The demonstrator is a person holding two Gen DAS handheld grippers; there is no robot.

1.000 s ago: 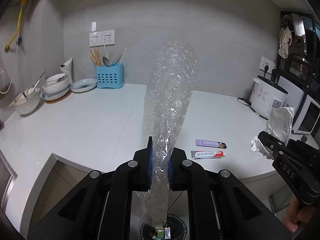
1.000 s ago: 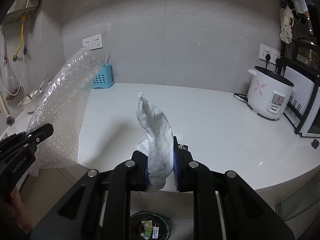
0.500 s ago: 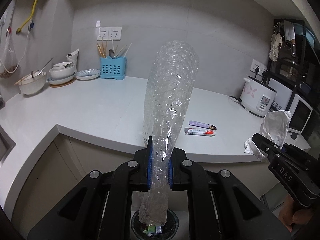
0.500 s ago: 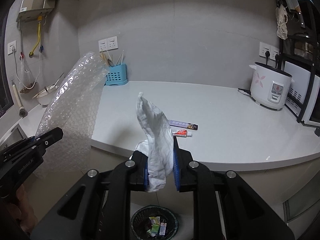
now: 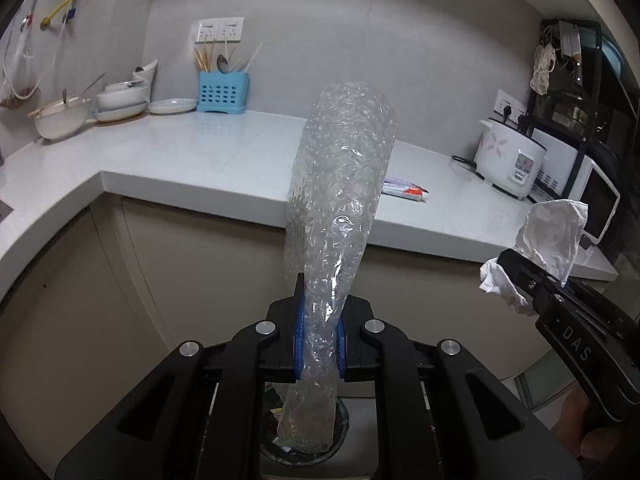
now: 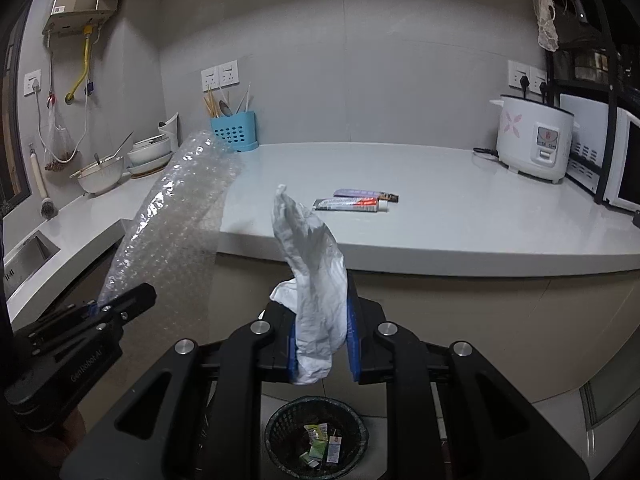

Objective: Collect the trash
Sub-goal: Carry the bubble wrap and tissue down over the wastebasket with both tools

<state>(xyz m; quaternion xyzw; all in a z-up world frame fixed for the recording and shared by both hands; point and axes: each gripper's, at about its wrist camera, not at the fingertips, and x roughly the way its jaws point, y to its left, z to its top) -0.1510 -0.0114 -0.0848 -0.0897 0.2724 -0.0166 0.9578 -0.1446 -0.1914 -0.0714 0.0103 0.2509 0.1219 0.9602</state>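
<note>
My left gripper [image 5: 319, 340] is shut on a roll of clear bubble wrap [image 5: 340, 200]; it stands upright between the pads, and its lower end hangs over a black mesh trash bin [image 5: 344, 420] on the floor. My right gripper [image 6: 322, 344] is shut on a crumpled white paper [image 6: 312, 264] above the same bin [image 6: 318, 436], which holds small wrappers. The right gripper shows in the left wrist view [image 5: 532, 280] with the paper [image 5: 552, 236]. The left gripper [image 6: 120, 304] and bubble wrap [image 6: 180, 224] show at left in the right wrist view.
A white L-shaped counter [image 6: 460, 216] carries a toothpaste tube [image 6: 352, 204] and a purple packet [image 6: 366, 193], a rice cooker [image 6: 534, 136], a blue utensil holder [image 6: 234, 128], and bowls [image 6: 100, 172]. Cabinet fronts [image 5: 160, 272] stand below it. A microwave [image 5: 580, 188] sits at the far right.
Both grippers have drawn back from the counter and dropped lower with their loads. The counter edge now lies farther ahead and the bin shows more fully below.
</note>
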